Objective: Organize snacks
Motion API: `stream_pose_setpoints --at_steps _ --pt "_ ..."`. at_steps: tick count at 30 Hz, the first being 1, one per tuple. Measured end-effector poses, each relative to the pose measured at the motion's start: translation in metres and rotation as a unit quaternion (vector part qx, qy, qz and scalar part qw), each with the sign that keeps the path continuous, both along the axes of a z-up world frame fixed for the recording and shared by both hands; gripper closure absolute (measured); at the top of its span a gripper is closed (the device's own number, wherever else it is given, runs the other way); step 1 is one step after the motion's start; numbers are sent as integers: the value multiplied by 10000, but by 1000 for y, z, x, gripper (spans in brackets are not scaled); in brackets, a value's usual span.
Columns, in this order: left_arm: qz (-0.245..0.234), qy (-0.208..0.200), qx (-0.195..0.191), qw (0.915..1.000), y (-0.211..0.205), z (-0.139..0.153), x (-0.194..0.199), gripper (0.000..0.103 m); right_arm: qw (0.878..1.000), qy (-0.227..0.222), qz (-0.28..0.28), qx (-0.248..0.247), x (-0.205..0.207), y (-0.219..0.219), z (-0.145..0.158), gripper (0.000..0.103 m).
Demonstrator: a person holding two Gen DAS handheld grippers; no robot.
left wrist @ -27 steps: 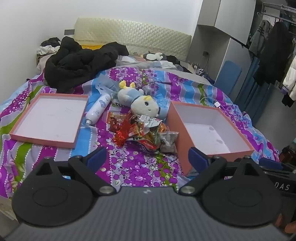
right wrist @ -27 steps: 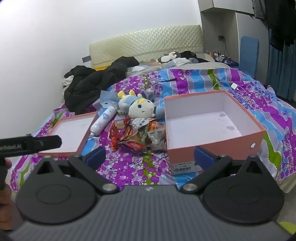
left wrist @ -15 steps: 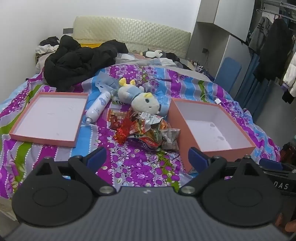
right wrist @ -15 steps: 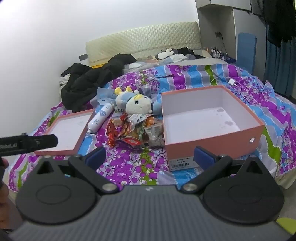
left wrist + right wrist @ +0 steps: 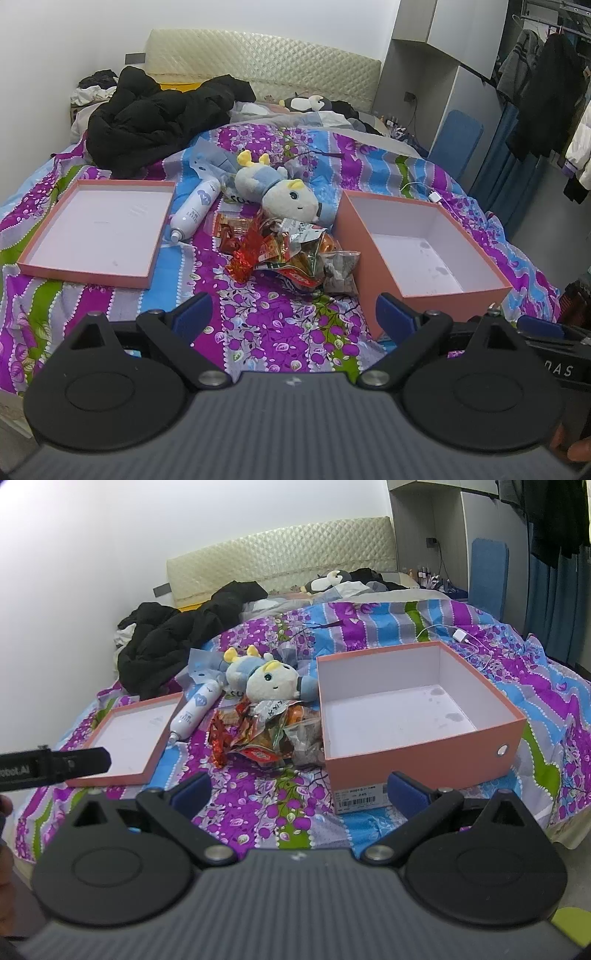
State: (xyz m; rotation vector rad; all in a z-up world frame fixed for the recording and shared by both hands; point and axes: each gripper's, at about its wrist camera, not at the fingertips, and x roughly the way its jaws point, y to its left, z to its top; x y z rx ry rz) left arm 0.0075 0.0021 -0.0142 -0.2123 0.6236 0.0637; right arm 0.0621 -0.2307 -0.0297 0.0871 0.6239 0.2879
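While both grippers (image 5: 293, 314) (image 5: 299, 790) stay spread wide and empty, the snack pile (image 5: 291, 251) looms nearer than before.

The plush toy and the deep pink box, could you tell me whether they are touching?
Touching: in the right wrist view the plush toy's blue end presses against the deep pink box's left wall.

Blk grippers (image 5: 293, 319), blue pads (image 5: 192, 792)
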Motion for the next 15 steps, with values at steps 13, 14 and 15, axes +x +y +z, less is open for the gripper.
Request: stream_pose_setpoints --at_steps 13,14,15 --pt "1 15 -1 10000 -1 -1 0 6 10000 14 -31 -15 2 0 -1 0" --pt "-2 15 1 10000 -1 -1 0 6 10000 13 -35 -19 2 0 -1 0" --pt "-1 18 -2 10000 -1 -1 0 6 10000 19 -38 -16 2 -1 -2 0"
